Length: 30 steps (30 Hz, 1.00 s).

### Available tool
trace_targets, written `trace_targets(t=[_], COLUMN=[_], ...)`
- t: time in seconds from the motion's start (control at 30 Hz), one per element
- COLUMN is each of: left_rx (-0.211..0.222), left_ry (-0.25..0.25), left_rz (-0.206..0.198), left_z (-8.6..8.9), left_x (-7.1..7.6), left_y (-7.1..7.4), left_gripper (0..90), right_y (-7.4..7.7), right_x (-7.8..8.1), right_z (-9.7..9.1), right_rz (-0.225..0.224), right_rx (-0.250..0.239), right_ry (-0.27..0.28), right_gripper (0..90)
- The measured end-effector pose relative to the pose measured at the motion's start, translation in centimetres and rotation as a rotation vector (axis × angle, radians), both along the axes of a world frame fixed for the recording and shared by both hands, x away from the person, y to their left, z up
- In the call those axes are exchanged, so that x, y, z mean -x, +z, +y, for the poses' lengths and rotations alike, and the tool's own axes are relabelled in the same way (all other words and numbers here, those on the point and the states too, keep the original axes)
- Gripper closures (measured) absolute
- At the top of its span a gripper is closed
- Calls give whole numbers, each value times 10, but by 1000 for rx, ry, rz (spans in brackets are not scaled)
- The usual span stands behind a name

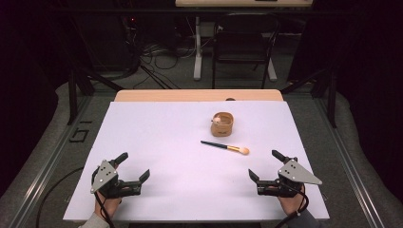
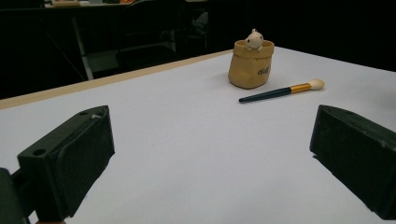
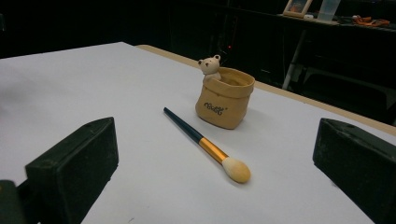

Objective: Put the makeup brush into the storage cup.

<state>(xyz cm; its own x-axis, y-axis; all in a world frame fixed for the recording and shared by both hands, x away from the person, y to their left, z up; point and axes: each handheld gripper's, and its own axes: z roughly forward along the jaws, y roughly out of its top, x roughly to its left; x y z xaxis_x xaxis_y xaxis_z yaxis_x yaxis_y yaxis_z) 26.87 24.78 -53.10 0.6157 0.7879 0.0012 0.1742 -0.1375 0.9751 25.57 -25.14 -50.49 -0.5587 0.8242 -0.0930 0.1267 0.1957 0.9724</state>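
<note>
Both the left claw (image 1: 134,167) and right claw (image 1: 266,164) gape released while the slim dark-handled, gold-ferruled makeup brush (image 1: 225,147) lies at the tan pouch-shaped holder's (image 1: 222,124) six o'clock, likely rolling if nudged.
</note>
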Motion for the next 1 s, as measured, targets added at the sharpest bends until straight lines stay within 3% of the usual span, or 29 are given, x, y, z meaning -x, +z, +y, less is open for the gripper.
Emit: trace_targets(t=[0.5, 1.0], left_rx=[-3, -10], left_ry=[-12, -18], left_rz=[4, 2], left_z=[-2, -3], left_x=[-2, -3], left_y=[-1, -1], left_gripper=[0, 0], right_y=[-3, -6], right_x=[-11, -28], right_z=[-1, 5], right_rz=[44, 62], right_rx=[-2, 27], right_ry=[20, 49], right_gripper=[0, 0])
